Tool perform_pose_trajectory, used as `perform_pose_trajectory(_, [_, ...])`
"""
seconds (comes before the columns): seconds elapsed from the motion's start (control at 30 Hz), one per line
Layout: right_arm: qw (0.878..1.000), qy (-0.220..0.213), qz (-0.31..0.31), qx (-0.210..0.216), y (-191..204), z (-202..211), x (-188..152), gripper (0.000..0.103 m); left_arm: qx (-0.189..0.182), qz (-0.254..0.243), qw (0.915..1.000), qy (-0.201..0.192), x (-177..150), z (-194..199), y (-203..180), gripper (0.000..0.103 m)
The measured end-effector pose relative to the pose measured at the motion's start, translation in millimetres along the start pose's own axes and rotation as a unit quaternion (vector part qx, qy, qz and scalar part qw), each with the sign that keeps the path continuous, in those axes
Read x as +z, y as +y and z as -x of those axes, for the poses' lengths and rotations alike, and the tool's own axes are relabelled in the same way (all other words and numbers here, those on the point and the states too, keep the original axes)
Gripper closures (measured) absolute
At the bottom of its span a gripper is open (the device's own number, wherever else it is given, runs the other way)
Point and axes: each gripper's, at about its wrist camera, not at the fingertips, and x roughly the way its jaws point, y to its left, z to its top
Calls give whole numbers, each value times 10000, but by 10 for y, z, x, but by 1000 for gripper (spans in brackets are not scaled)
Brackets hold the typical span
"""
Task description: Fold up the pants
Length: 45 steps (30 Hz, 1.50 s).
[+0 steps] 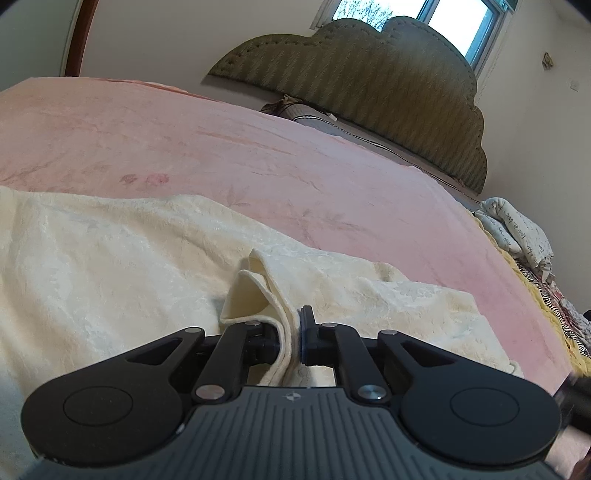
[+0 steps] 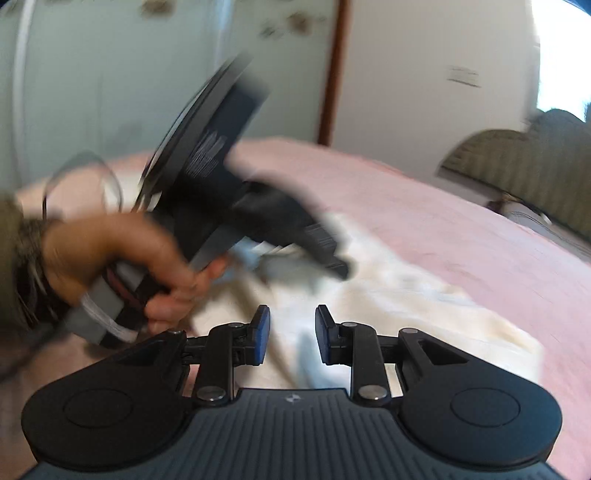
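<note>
Cream textured pants (image 1: 110,258) lie spread across a pink blanket (image 1: 258,147) on a bed. My left gripper (image 1: 291,323) is shut on a folded edge of the pants, and the pinched cloth stands up in a small peak between the pads. In the right wrist view the pants (image 2: 424,295) stretch away to the right. There my right gripper (image 2: 291,326) is open just above the cloth, with its blue pads (image 2: 262,332) apart and pressing on nothing. The left gripper (image 2: 332,258) shows blurred ahead of it, held by a hand (image 2: 122,258).
A padded olive headboard (image 1: 369,92) stands at the far end of the bed under a window (image 1: 461,18). Printed bedding (image 1: 517,229) is piled at the bed's right edge. A wooden door frame (image 2: 334,70) and pale walls lie beyond the bed.
</note>
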Motion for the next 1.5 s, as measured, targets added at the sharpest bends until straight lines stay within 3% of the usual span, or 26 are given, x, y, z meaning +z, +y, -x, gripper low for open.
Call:
perform_pose_trajectory(0.07, [9974,-170,-571,-413,-323,171,-29,77,78,-41,10000,42,-16,-1,-12,87])
perform_pose_trajectory(0.1, [9937,-117,-887,-668,-525,190,-75,77,141,-53,9999,67,-12,14,-14,79])
perform_pose_trajectory(0.17, [9829,464,-1385,-1120,-792,151,-248,77,261,-50,9996,111,18,69,8,67])
perform_pose_trajectory(0.2, [9782,828,-1534,-1126,-877,114,-349,77,389,-42,9992,98,35,117,24,59])
perform_pose_trajectory(0.23, [9768,1005,-1581,-1033,-912,119,-451,78,548,-60,9985,51,56,169,39,59])
perform_pose_trajectory(0.33, [9803,731,-1560,-970,-912,321,-475,77,971,-209,9949,-185,179,318,16,60])
perform_pose_trajectory(0.43, [9764,340,-1729,-1249,-942,511,-449,76,601,-465,9969,-190,349,338,-179,56])
perform_pose_trajectory(0.57, [9771,414,-1519,-1433,-1196,186,-187,76,4,-847,9963,135,361,121,-547,41])
perform_pose_trajectory(0.63, [9771,563,-1425,-1474,-1315,-116,-85,76,49,-1110,9936,195,288,-42,-665,30])
perform_pose_trajectory(0.7, [9733,976,-1526,-1406,-1460,-381,-93,77,460,-1371,9885,435,186,-266,-696,35])
perform_pose_trajectory(0.77, [9689,1209,-1637,-1412,-1533,-532,-130,77,520,-1402,9879,409,127,-218,-662,39])
perform_pose_trajectory(0.87, [9732,961,-1416,-1537,-1293,-340,-63,76,316,-1270,9913,162,64,45,-571,29])
perform_pose_trajectory(0.97, [9798,802,-1436,-1140,-1005,-120,-137,73,412,-1472,9877,318,-110,97,-550,26])
perform_pose_trajectory(1.03, [9796,1034,-1385,-1030,-870,-160,-256,57,515,-1697,9829,491,-259,22,-525,24])
perform_pose_trajectory(1.13, [9775,937,-1444,-1217,-785,-179,-362,55,677,-1922,9788,224,-375,133,-568,24])
perform_pose_trajectory(1.27, [9829,591,-1329,-1129,-616,-90,-195,54,707,-1645,9838,-78,-297,307,-467,23])
perform_pose_trajectory(1.33, [9857,781,-1165,-931,-541,-193,-197,42,801,-1451,9861,-68,-238,328,-389,22])
perform_pose_trajectory(1.37, [9856,1011,-1055,-853,-512,-288,-229,42,845,-1338,9874,-22,-209,331,-351,22])
perform_pose_trajectory(1.5, [9868,859,-856,-1078,-381,-250,-187,41,1015,-1024,9894,147,-160,295,-179,22])
